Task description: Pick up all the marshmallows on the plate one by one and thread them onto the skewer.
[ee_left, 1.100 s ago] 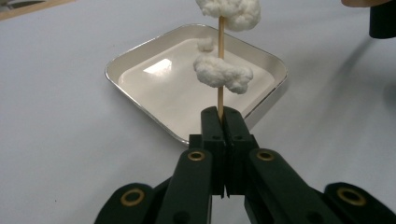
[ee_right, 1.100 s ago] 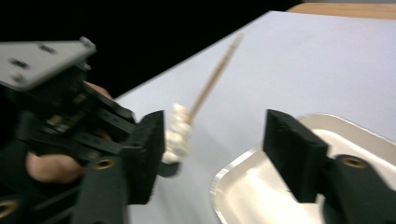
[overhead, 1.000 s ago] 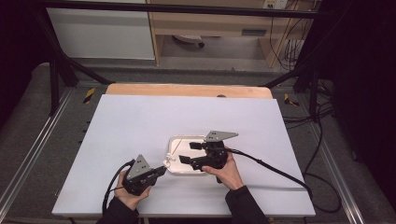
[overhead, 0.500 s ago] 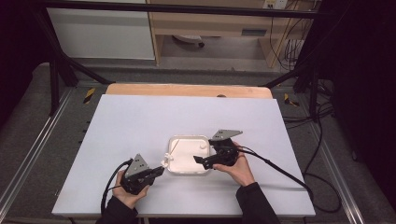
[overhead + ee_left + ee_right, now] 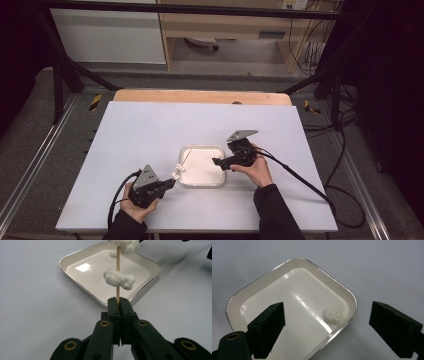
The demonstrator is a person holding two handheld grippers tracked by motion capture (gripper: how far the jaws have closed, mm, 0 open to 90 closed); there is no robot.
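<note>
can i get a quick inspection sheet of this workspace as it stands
surface: white table, wooden strip along its far edge.
job's things: white tray with one white lump near a corner; wooden skewer with two white lumps threaded on.
clutter: nothing seen.
grippers: left gripper shut on the skewer beside the tray; right gripper open, jaws wide above the tray, just closing slightly with nothing between them.
cables: one black cable trails from each gripper.
surroundings: black frame, shelving and cables beyond the table.
</note>
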